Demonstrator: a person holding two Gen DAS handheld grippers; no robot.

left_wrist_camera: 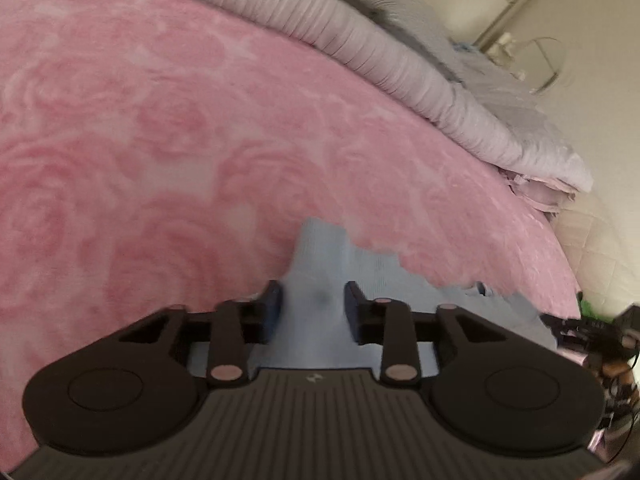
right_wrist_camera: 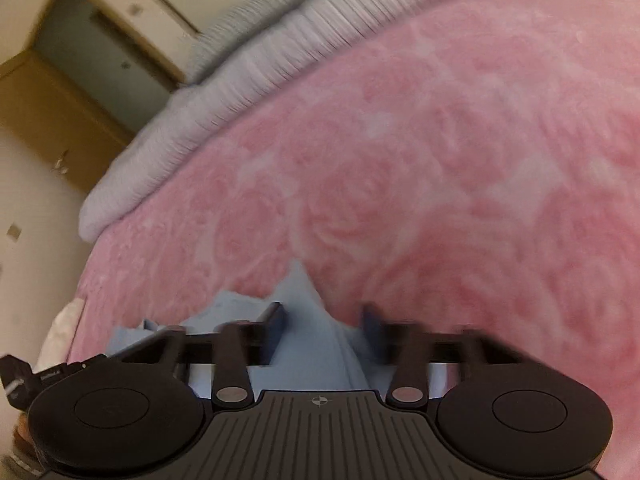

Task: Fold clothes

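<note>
Both grippers are pinching the light blue garment (left_wrist_camera: 320, 280) low in frame, over the pink rose blanket (left_wrist_camera: 160, 140). Left gripper (left_wrist_camera: 313, 300) looks clamped on a bunched fold; right gripper (right_wrist_camera: 322, 320) too, though it's blurry.

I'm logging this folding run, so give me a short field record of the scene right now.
surface: pink rose-patterned blanket
garment: light blue cloth, at the near edge
left gripper: cloth bunched between its fingers
right gripper: cloth between its fingers, view blurred
background: grey ribbed bedding along the far side
</note>
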